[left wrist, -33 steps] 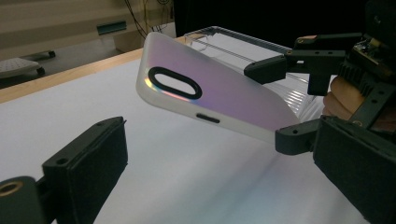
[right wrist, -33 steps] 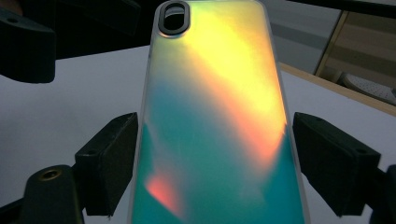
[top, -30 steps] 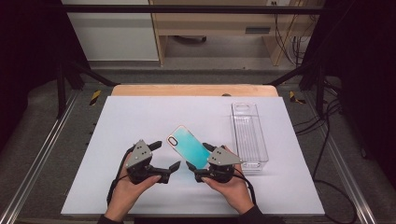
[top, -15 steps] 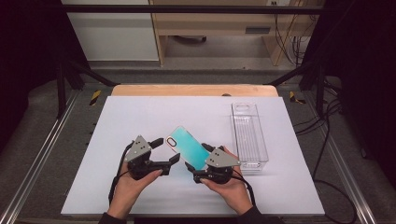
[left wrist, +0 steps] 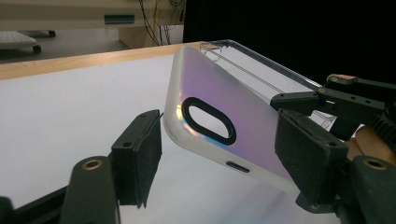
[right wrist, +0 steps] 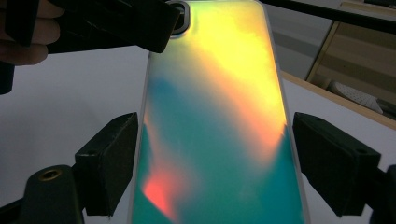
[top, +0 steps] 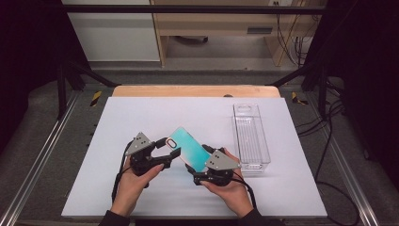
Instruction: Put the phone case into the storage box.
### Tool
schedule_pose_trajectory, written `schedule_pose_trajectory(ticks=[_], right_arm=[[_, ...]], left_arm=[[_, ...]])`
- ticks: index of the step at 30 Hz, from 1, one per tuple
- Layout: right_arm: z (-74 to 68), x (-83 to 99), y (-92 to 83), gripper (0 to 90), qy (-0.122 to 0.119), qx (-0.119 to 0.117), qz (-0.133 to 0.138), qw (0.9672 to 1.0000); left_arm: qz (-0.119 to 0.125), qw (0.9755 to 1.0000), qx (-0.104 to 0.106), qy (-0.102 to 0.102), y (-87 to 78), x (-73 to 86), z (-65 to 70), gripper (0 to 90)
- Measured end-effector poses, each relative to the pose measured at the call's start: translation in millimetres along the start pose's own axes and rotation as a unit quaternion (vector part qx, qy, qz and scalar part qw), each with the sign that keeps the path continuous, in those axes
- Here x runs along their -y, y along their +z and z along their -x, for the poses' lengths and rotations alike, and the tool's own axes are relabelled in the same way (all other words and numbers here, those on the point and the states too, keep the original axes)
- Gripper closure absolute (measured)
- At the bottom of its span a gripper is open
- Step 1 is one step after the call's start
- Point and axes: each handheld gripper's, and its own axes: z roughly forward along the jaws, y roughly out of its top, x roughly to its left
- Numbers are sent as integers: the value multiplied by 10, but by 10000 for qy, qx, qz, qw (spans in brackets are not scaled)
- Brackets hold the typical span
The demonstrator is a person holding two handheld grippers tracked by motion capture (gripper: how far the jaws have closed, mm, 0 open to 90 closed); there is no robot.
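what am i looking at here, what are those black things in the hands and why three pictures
A person sits at a table and holds a hand-held tool in each hand: black two-jaw tongs with a camera on each. The wide picture comes from a fixed camera above, looking down on the white table top. The other two pictures come from the cameras on the tongs, looking along their own jaws.

The right tongs are shut on the near end of a shiny iridescent phone case, teal from above, and hold it up tilted above the table. The left tongs have just been closing around its far end, by the oval camera hole; in the left gripper view one pad seems to reach the case, the other stands apart.

On the table at the right lies a long clear plastic tray.
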Motion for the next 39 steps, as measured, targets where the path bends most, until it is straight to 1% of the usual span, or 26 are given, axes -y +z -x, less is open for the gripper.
schedule_pose_trajectory(ticks=[4, 7, 9, 13, 15, 17, 19, 21, 27, 30, 35, 39], right_arm=[[2, 3, 10, 178, -5, -5, 2, 10000], [-1, 3, 20, 178, 20, -19, 0, 10000], [-10, 1, 32, 178, 34, -20, -2, 10000], [-10, -21, 73, 178, 106, -64, 14, 9999], [-12, -30, 88, 178, 113, -79, 26, 9999], [-19, -43, 94, 178, 105, -66, 38, 9999], [-16, -53, 98, 178, 106, -71, 39, 9999], [-13, -63, 100, 178, 134, -101, 44, 9998], [-27, -67, 99, 178, 127, -124, 51, 9998], [-27, -71, 91, 178, 136, -136, 57, 9998], [-24, -77, 77, 178, 140, -136, 74, 9998], [-21, -74, 62, 178, 127, -138, 67, 9998]], left_arm=[[-45, 10000, -10, -54, 10, 5, -27, 360], [26, 9997, 87, -217, 12, 7, -51, 417], [41, 9997, 69, -236, 9, 1, -63, 442], [120, 9991, 86, -397, -20, -16, -121, 479], [162, 9984, 145, -514, -36, -22, -152, 488], [181, 9980, 167, -583, -46, -28, -181, 532], [199, 9973, 235, -670, -59, -44, -209, 556], [211, 9972, 247, -672, -74, -58, -215, 572], [213, 9970, 268, -700, -95, -67, -216, 582], [250, 9964, 295, -754, -105, -74, -212, 592], [282, 9949, 418, -874, -108, -85, -217, 614], [354, 9929, 540, -995, -115, -93, -216, 636]])
